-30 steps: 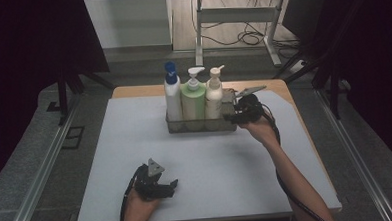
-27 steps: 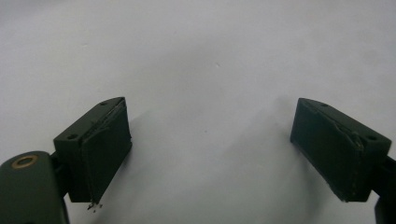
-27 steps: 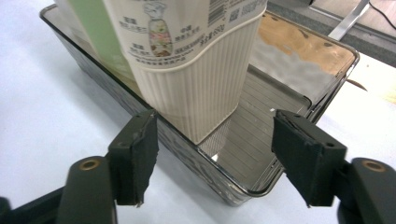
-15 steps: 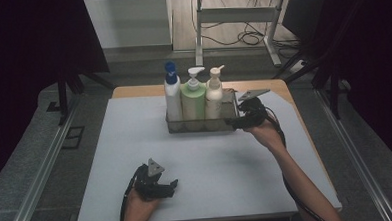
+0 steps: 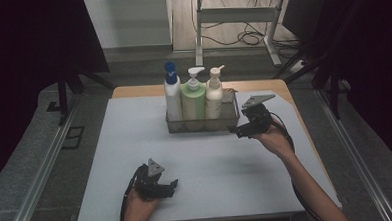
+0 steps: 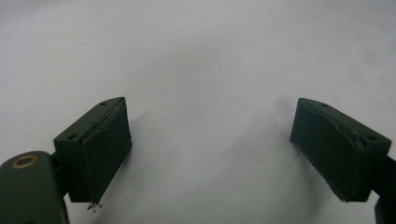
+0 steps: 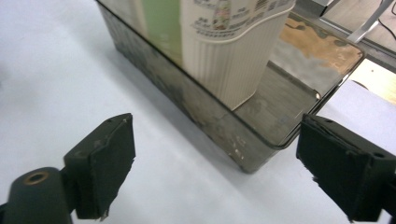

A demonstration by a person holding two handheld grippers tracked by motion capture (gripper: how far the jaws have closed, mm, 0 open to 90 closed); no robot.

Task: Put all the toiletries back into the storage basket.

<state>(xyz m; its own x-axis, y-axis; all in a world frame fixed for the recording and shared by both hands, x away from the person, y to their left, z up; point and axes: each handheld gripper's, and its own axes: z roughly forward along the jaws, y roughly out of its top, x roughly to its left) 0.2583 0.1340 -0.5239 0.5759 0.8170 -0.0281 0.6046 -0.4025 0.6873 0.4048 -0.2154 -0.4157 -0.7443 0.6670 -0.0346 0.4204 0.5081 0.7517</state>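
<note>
The clear bin [image 5: 202, 124] holding three bottles [image 5: 193, 98] stands at the table's [image 5: 111, 159] far middle, its corner close before the right gripper [image 7: 215, 172], whose empty jaws have just been opening wide, while the left gripper [image 6: 210, 149] rests agape near the front edge.

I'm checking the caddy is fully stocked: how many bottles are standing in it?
3, in a row in the clear bin: a white bottle with a blue cap at the left, a green pump bottle in the middle, a cream pump bottle at the right. None looks hidden.
</note>
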